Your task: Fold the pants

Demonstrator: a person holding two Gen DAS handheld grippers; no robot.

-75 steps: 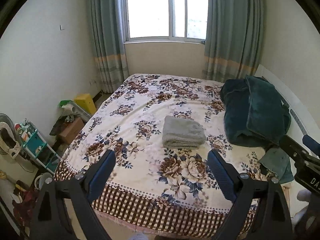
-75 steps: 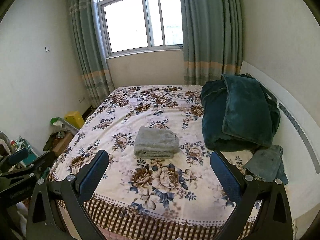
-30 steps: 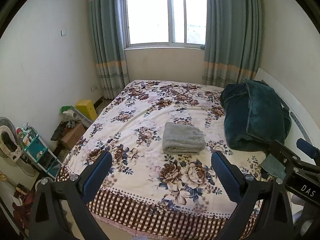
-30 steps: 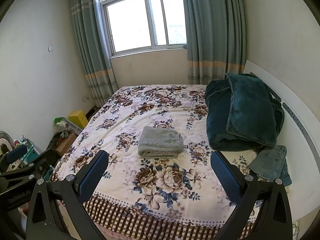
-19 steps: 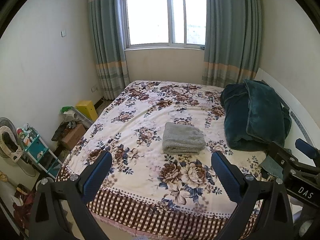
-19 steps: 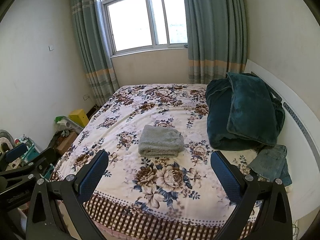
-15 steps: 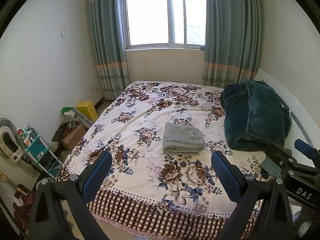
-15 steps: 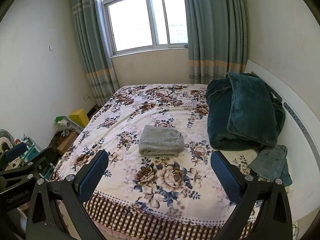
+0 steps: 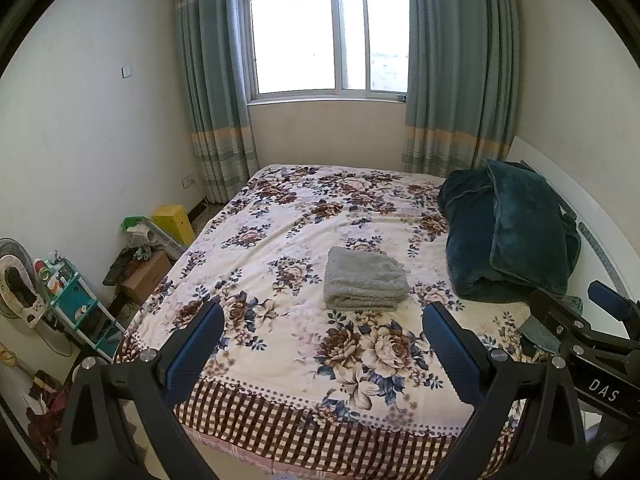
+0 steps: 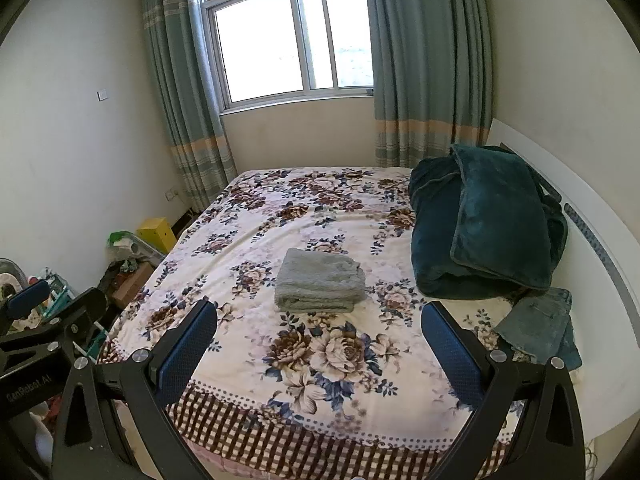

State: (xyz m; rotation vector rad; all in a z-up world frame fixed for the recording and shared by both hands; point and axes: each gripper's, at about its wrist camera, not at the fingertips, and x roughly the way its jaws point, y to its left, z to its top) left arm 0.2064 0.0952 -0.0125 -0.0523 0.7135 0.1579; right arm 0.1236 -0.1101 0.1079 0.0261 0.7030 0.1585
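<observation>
Both spread, empty grippers, left (image 9: 320, 344) and right (image 10: 318, 342), are backing slightly away from the bed (image 10: 320, 420), leaving the folded grey pants (image 10: 320, 280) apparently finished

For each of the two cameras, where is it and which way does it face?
Left wrist: on the left gripper, held off the foot of the bed, facing the window; the right gripper's body shows at right.
Right wrist: on the right gripper, same direction; the left gripper's body shows at left.
Shared: folded grey pants, teal blanket.
</observation>
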